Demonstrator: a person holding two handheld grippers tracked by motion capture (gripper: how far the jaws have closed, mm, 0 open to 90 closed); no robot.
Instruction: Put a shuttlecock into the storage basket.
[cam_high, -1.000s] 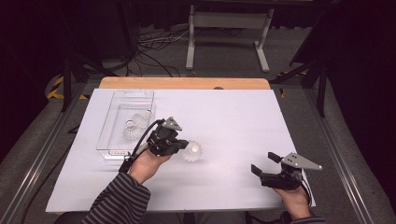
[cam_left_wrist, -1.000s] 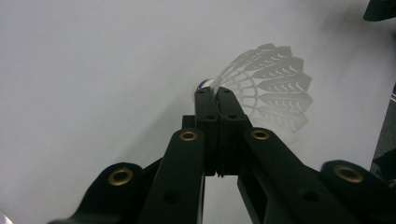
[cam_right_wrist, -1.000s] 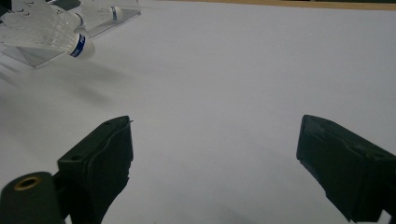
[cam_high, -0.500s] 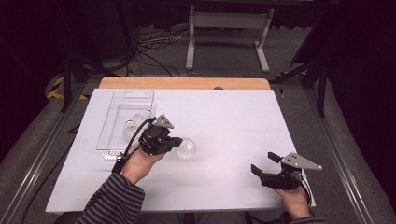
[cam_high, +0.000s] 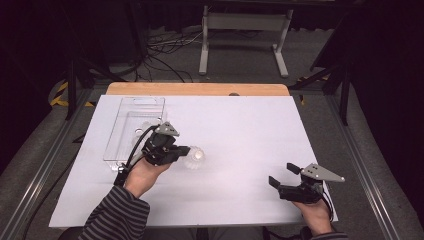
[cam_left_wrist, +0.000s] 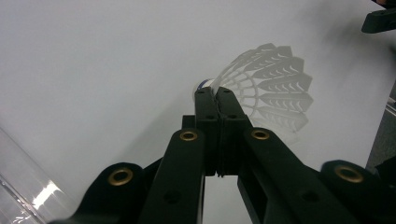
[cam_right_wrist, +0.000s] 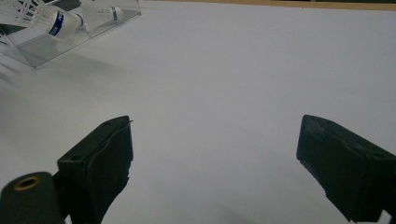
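Note:
A white shuttlecock (cam_high: 195, 158) with a blue band on its cork (cam_left_wrist: 203, 85) hangs at the tips of my left gripper (cam_high: 186, 150), its feather skirt (cam_left_wrist: 273, 88) fanning out beyond the jaws. The left gripper (cam_left_wrist: 215, 93) is shut on the shuttlecock's base, just right of a clear plastic tray (cam_high: 131, 131). My right gripper (cam_high: 281, 174) rests near the table's front right, open with nothing between its fingers (cam_right_wrist: 215, 126). Two more shuttlecocks (cam_right_wrist: 46, 19) lie in the clear tray (cam_right_wrist: 70, 44).
A white sheet (cam_high: 240, 130) covers the table, with a wooden strip (cam_high: 200, 89) along the far edge. The clear tray's rim (cam_left_wrist: 23, 196) shows beside the left jaws. A metal stand (cam_high: 242, 30) and cables lie on the floor beyond.
My left gripper has moved a little to the left toward the tray, carrying the shuttlecock with it. The right gripper has stayed put.

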